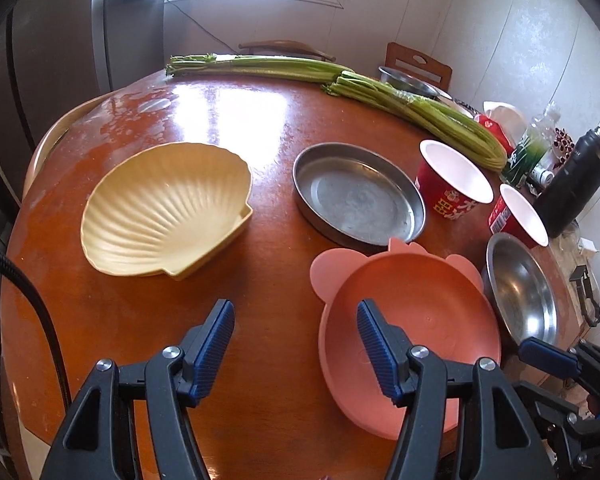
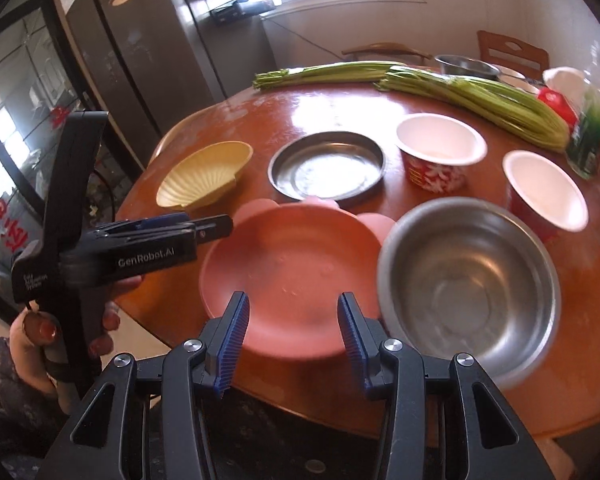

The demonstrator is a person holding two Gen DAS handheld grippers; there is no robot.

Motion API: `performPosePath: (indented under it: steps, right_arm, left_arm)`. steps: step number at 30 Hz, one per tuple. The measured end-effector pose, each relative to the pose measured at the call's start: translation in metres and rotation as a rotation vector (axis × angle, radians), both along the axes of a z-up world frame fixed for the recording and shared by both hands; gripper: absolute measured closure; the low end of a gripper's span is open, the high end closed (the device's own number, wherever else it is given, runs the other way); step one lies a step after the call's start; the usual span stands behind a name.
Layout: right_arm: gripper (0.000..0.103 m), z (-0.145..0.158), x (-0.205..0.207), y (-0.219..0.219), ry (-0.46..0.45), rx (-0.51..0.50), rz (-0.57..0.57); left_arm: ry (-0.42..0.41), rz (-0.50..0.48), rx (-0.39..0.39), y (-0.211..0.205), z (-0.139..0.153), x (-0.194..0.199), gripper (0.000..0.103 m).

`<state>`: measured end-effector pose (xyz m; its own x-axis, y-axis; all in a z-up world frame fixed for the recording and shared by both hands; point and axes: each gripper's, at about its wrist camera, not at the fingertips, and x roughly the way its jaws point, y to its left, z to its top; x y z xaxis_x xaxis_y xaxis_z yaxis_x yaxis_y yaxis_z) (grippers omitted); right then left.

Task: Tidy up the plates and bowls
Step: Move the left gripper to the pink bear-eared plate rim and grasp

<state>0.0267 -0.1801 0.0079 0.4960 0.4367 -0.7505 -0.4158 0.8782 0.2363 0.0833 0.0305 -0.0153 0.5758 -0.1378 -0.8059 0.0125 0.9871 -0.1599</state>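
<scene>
On the round brown table (image 1: pixel 140 320) lie a yellow shell-shaped dish (image 1: pixel 164 208) (image 2: pixel 204 172), a flat metal pan (image 1: pixel 358 194) (image 2: pixel 326 166), a pink plate with ears (image 1: pixel 420 308) (image 2: pixel 292 248) and a steel bowl (image 1: pixel 524 292) (image 2: pixel 468 280). My left gripper (image 1: pixel 295 306) hangs open over the table, its right finger above the pink plate's left rim, nothing between the pads. My right gripper (image 2: pixel 293 298) hovers open over the pink plate's near edge, gripping nothing. The left gripper (image 2: pixel 204 228) also shows sideways in the right wrist view, held by a hand.
Two red paper cups (image 1: pixel 454 176) (image 1: pixel 520 216) stand right of the metal pan. Celery stalks (image 1: pixel 380 88) lie across the far side, with another steel bowl (image 1: pixel 408 80) behind. A black flask (image 1: pixel 580 184), a bottle and clutter crowd the right edge.
</scene>
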Motion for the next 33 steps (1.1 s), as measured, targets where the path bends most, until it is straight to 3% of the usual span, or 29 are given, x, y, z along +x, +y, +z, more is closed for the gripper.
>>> performPosePath:
  steps: [19,33]
  right_arm:
    - [0.055,-0.024,-0.010,-0.016,0.062,0.043,-0.144]
    - [0.054,-0.031,0.005,0.008,0.013,-0.057,-0.169]
  left_arm:
    - [0.011,-0.022,0.017,-0.013,-0.008,-0.007,0.040]
    - [0.026,-0.042,-0.008,-0.015,-0.018,0.011,0.040]
